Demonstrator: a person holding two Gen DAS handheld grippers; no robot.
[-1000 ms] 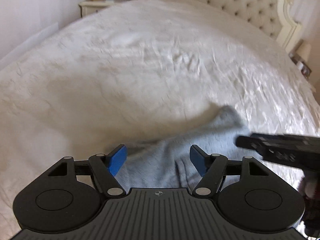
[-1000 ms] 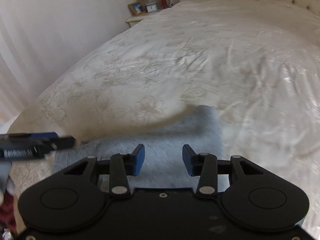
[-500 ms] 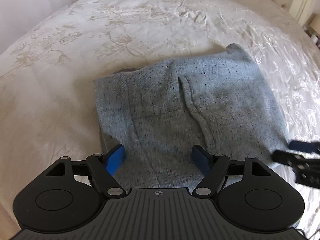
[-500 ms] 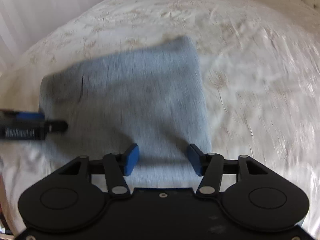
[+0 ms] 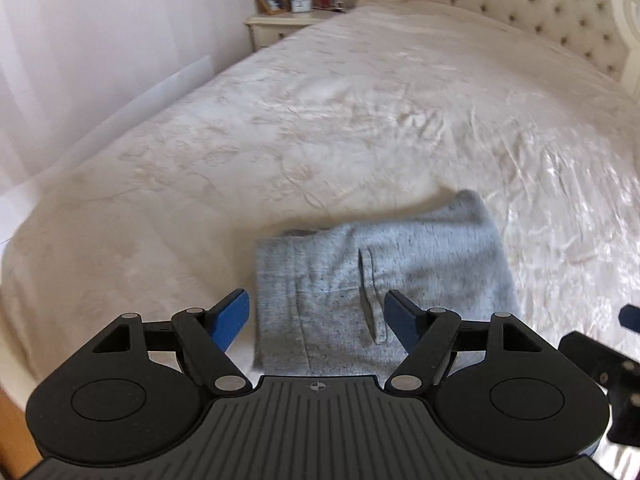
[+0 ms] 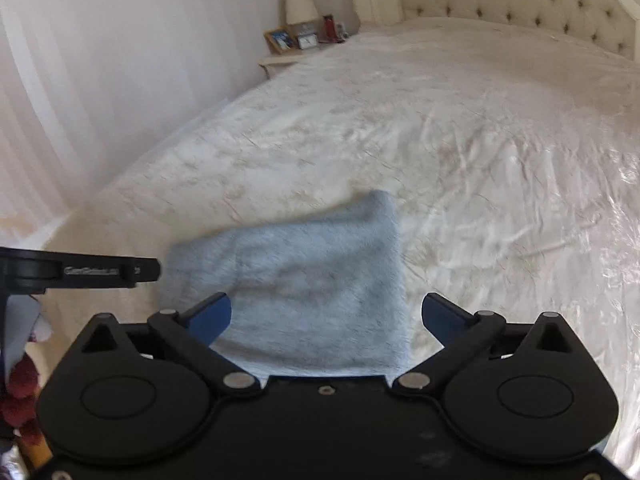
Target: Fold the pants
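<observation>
The grey pants (image 5: 376, 276) lie folded into a compact rectangle near the foot of the white bed (image 5: 320, 128), pocket slit facing up. They also show in the right wrist view (image 6: 304, 280). My left gripper (image 5: 318, 316) is open and empty, held above the near edge of the pants. My right gripper (image 6: 326, 316) is open wide and empty, also above the near edge. Each gripper shows at the edge of the other's view, the right one (image 5: 600, 356) and the left one (image 6: 80, 270).
The tufted headboard (image 5: 520, 4) stands at the far end. A nightstand (image 5: 288, 24) with a lamp, a photo frame and a clock is at the far left beside the white wall. The bed's left edge (image 5: 100, 128) runs along the wall.
Both grippers have pulled back and tilted up from the pants, so more of the bed and the headboard shows. The right gripper's jaws have opened wider. The pants stay folded in place.
</observation>
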